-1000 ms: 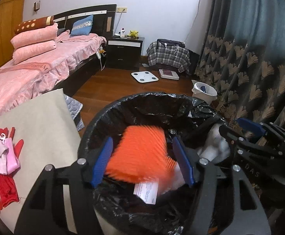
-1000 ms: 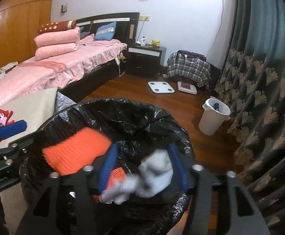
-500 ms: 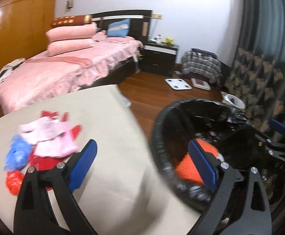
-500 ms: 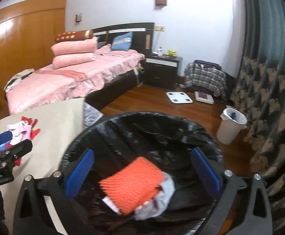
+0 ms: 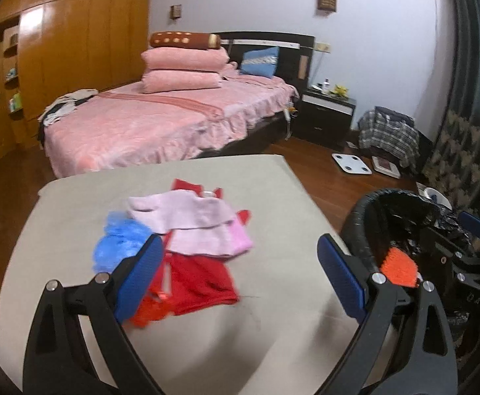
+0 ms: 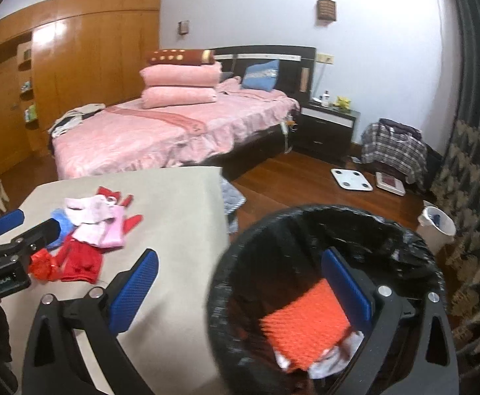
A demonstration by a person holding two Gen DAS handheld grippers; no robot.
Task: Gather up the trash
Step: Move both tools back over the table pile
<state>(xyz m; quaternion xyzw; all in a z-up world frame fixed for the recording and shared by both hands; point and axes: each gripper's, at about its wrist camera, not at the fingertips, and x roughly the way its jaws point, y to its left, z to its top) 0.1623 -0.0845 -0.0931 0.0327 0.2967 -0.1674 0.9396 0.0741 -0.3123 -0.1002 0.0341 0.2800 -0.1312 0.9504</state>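
Both claws gape empty, left claw [image 5: 236, 276] over the rag pile [image 5: 180, 240] on the counter [image 5: 272, 345], right claw [image 6: 240, 283] at the lined bin [image 6: 404, 230] holding the orange pad [image 6: 302, 322]: next, probably clamp another scrap.

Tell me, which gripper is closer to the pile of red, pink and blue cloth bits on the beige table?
Left. The left gripper hangs right over the pile of red, pink and blue cloth bits, jaws open. The right gripper sits off beside it, by the black-lined trash bin.
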